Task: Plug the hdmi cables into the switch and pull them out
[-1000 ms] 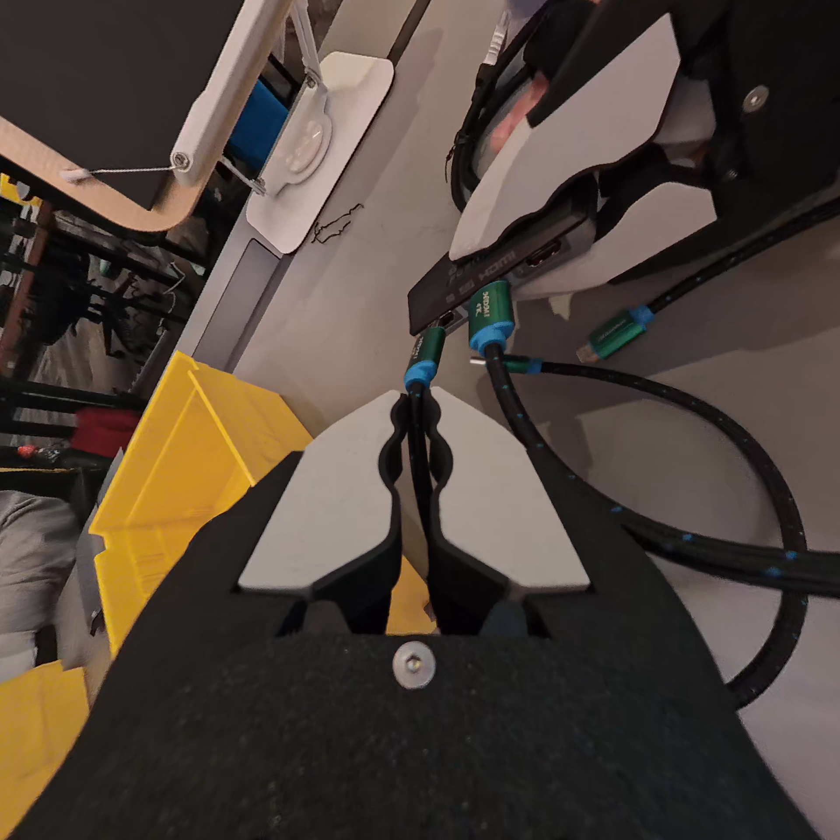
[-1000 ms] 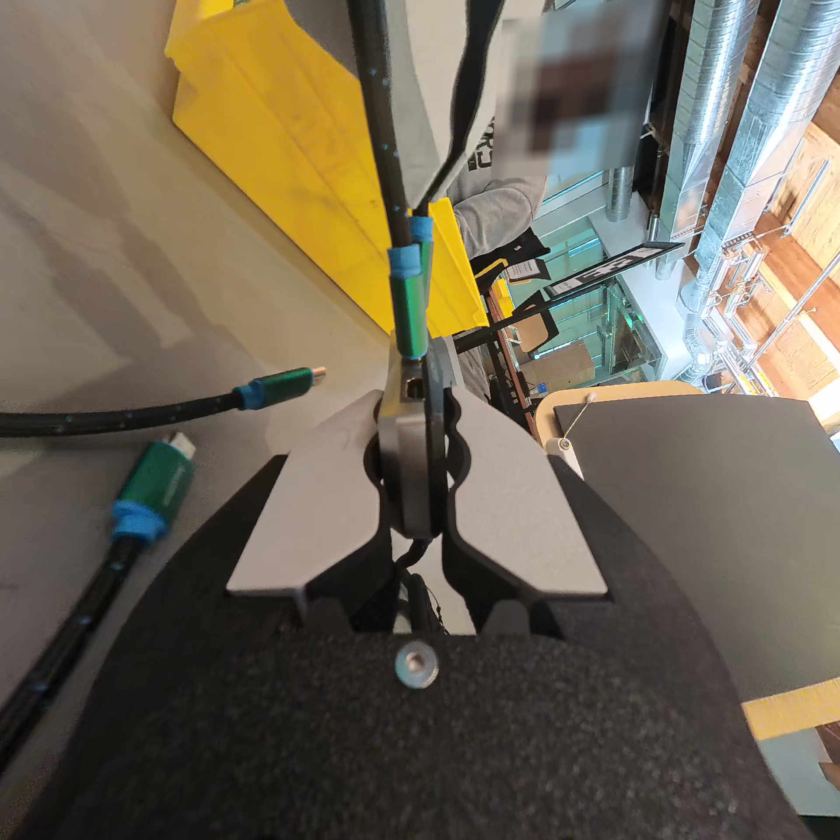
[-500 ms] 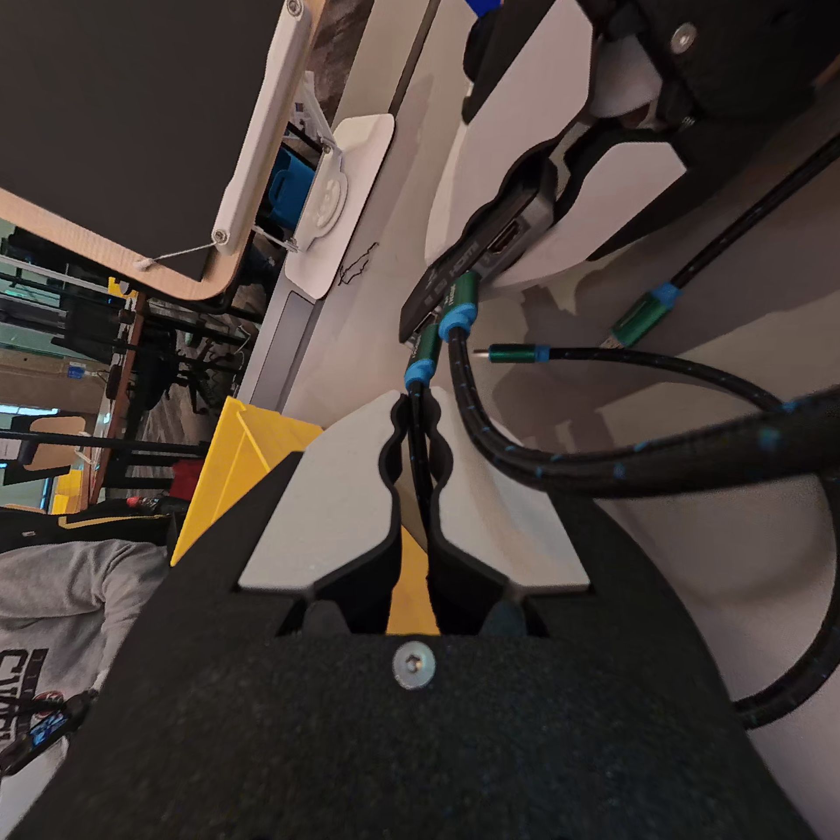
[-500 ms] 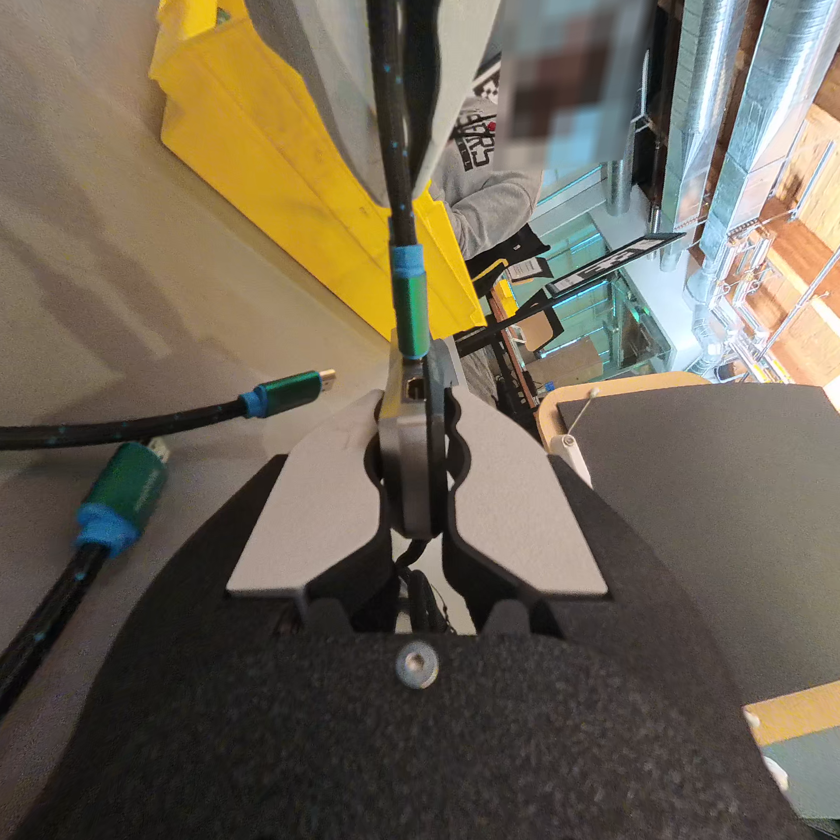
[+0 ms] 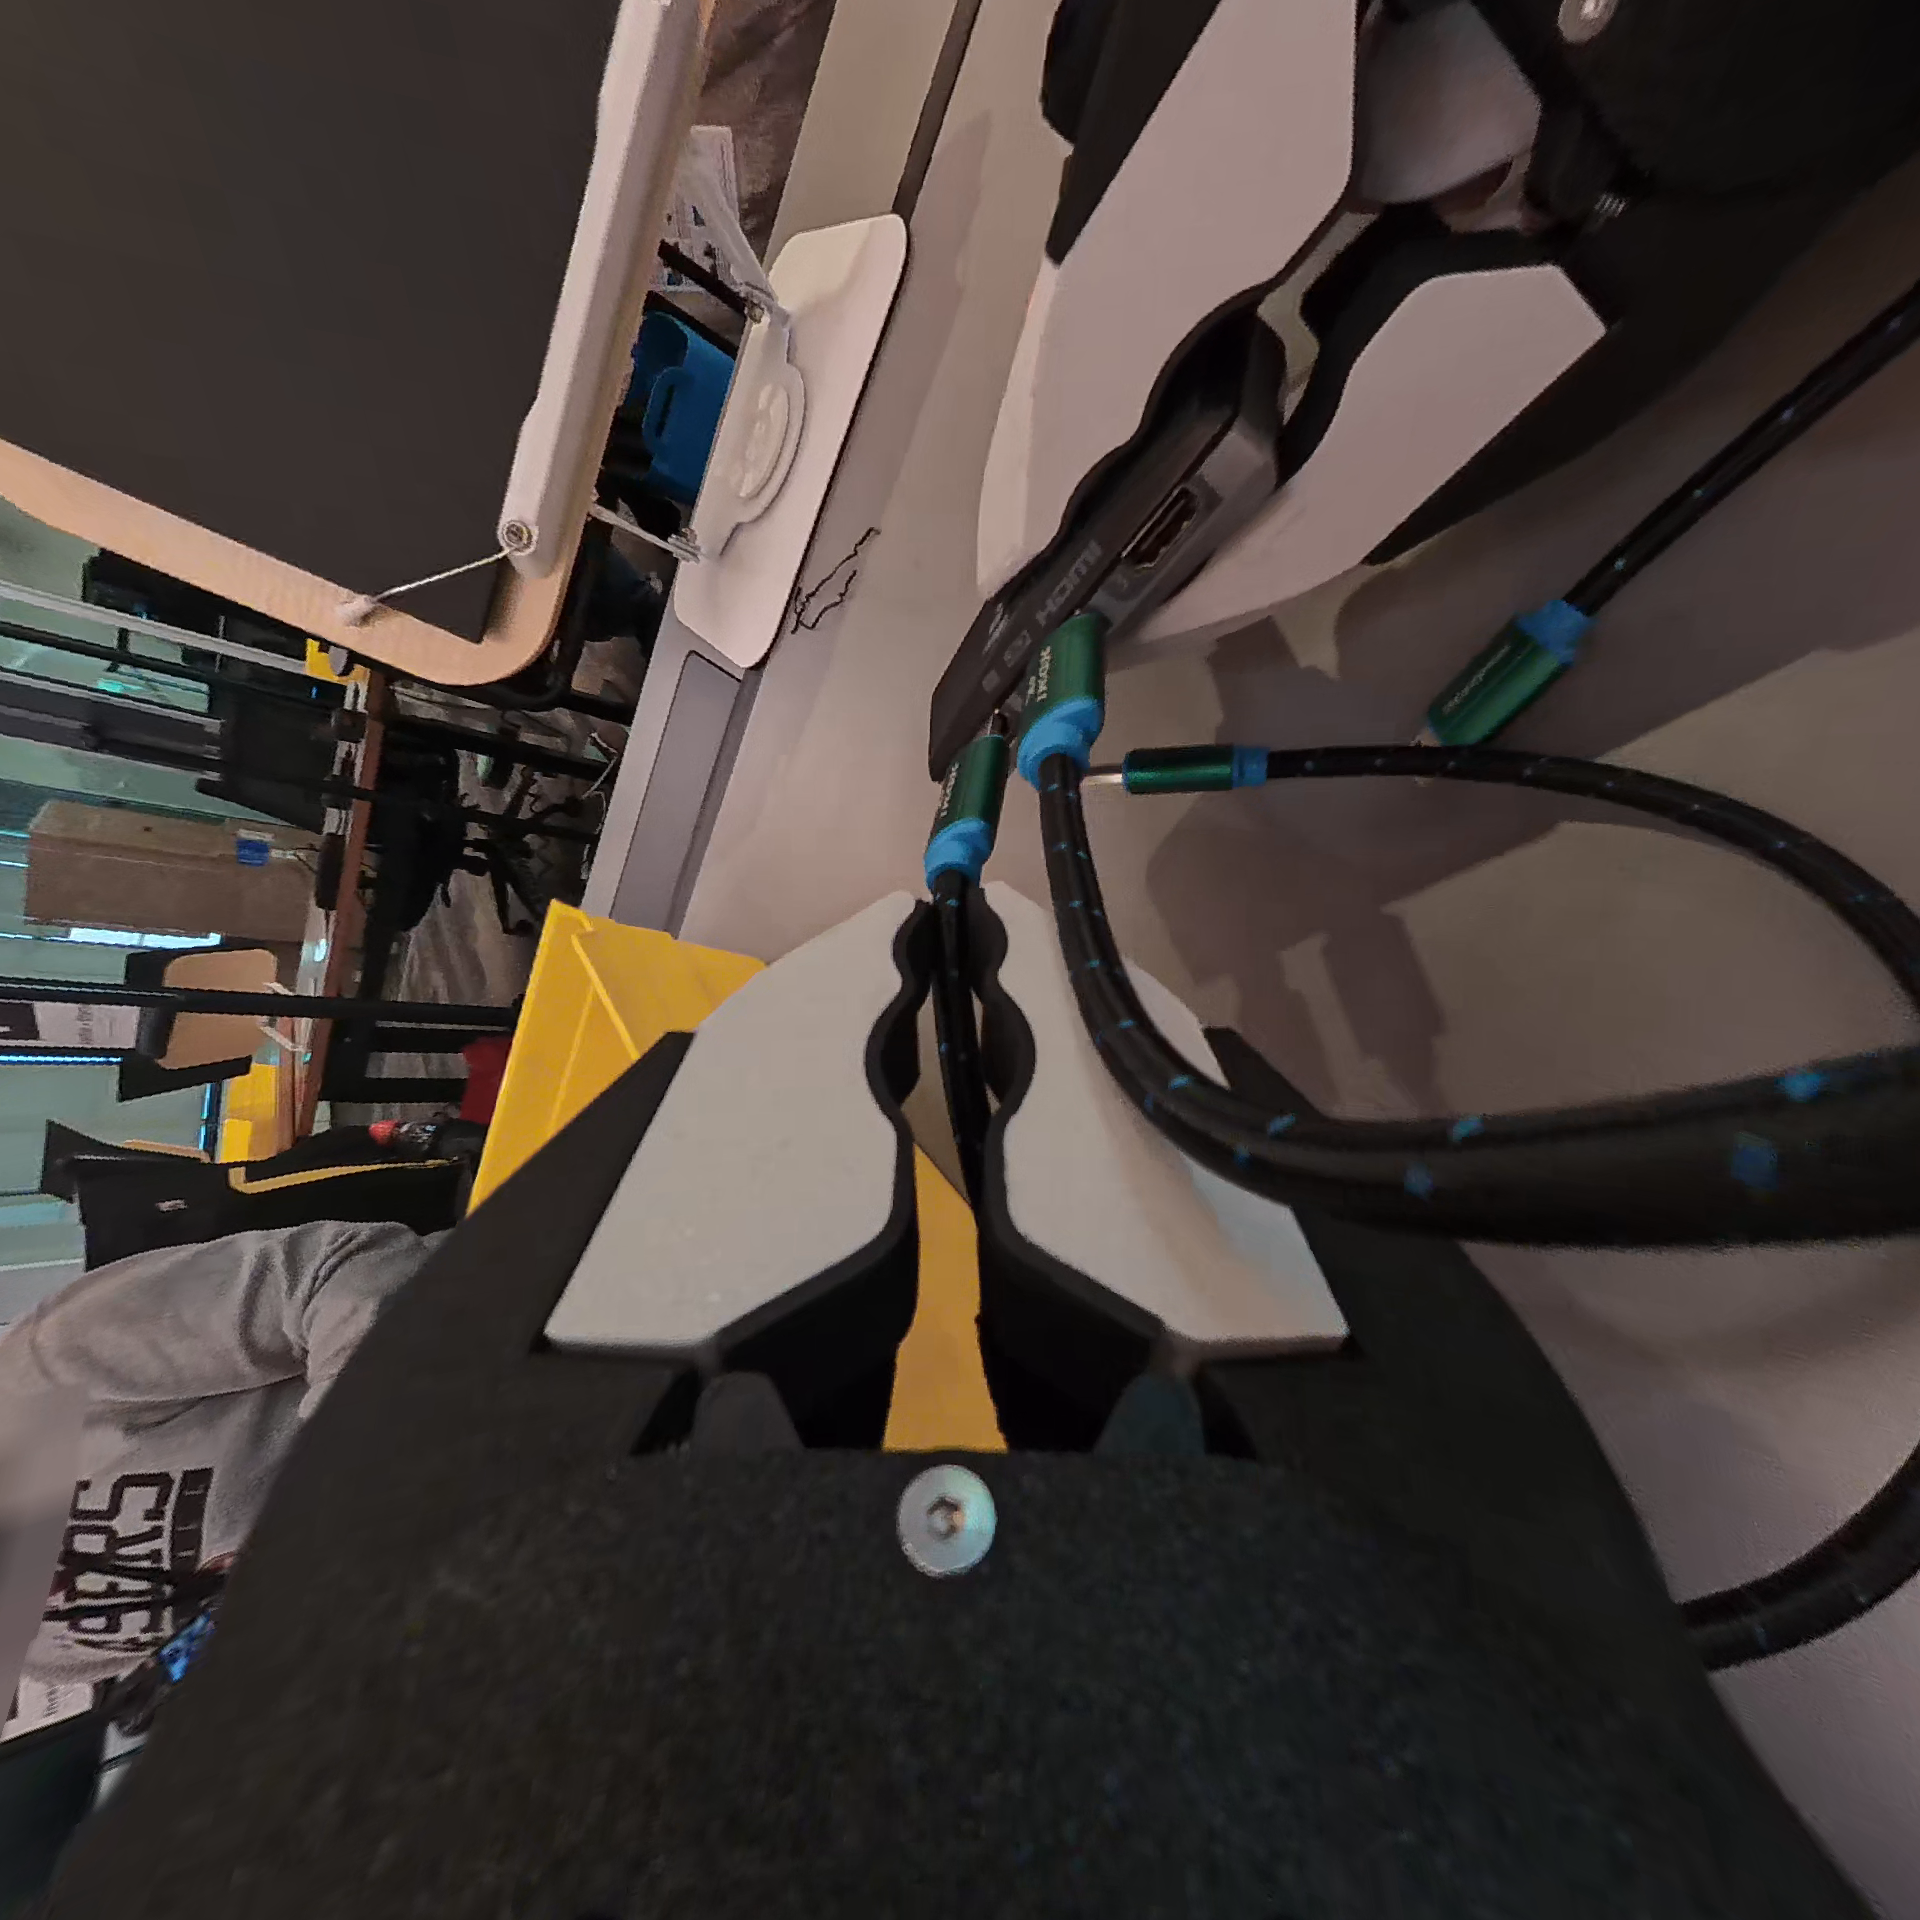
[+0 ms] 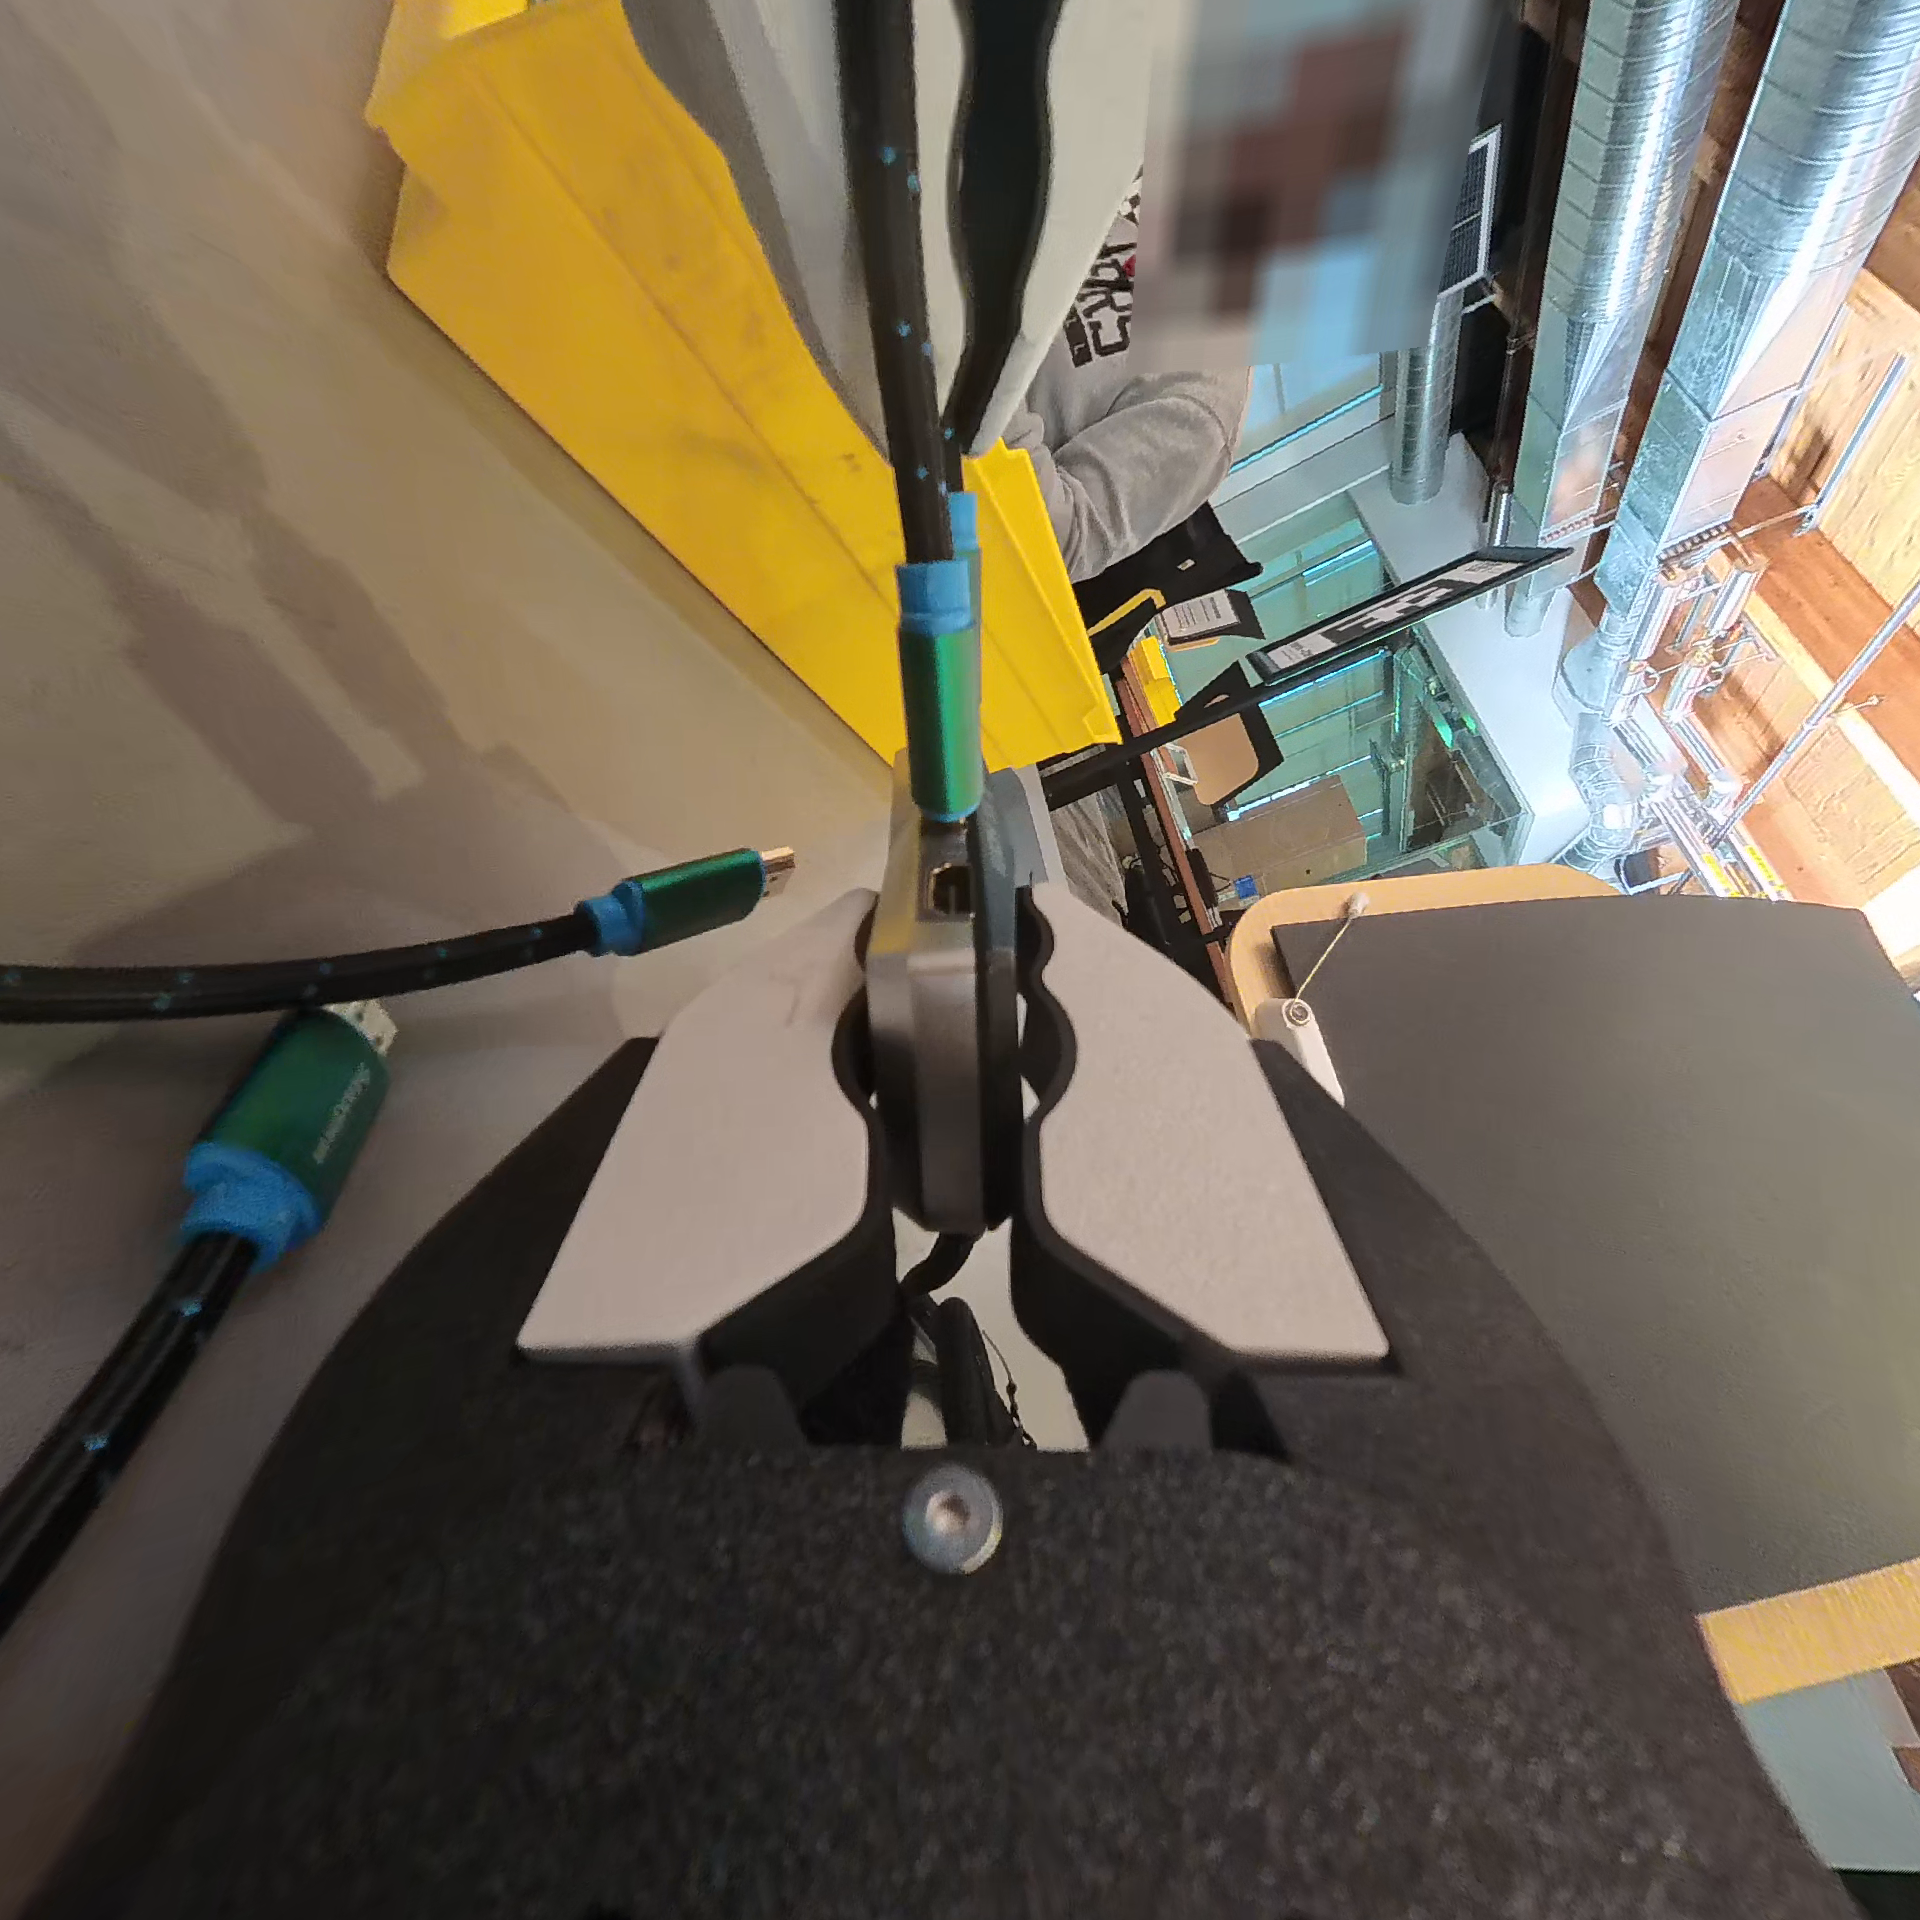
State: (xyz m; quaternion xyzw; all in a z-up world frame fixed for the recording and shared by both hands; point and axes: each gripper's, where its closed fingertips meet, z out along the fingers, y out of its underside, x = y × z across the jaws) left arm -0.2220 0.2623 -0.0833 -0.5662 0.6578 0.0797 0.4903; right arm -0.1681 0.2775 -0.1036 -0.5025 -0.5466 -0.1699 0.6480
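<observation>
My right gripper (image 6: 951,935) is shut on the flat grey-and-black HDMI switch (image 6: 935,1049) and holds it edge-up above the table. In the left wrist view the switch (image 5: 1049,623) sits between the right gripper's white fingers (image 5: 1122,312). A thick cable's green plug (image 5: 1060,675) is seated in one port. My left gripper (image 5: 951,914) is shut on a thin black braided cable (image 5: 956,1039) just behind its green plug (image 5: 966,800). This plug's tip meets the switch's end port; how deep it sits is hidden. One port (image 5: 1164,525) is empty.
Two loose green plugs (image 6: 707,894) (image 6: 301,1122) lie on the pale table (image 6: 208,623). Yellow bins (image 6: 675,436) stand beside it. A white stand base (image 5: 821,364) and a black board with a wooden rim (image 5: 260,312) lie beyond. A person in a grey sweatshirt (image 5: 156,1403) is nearby. Across from one pair of fingers to the other is roughly 7 cm.
Both grippers have tilted and lifted together with the switch and cables. The thick cable has swung up across the right of the left wrist view. Both grips are unchanged.
</observation>
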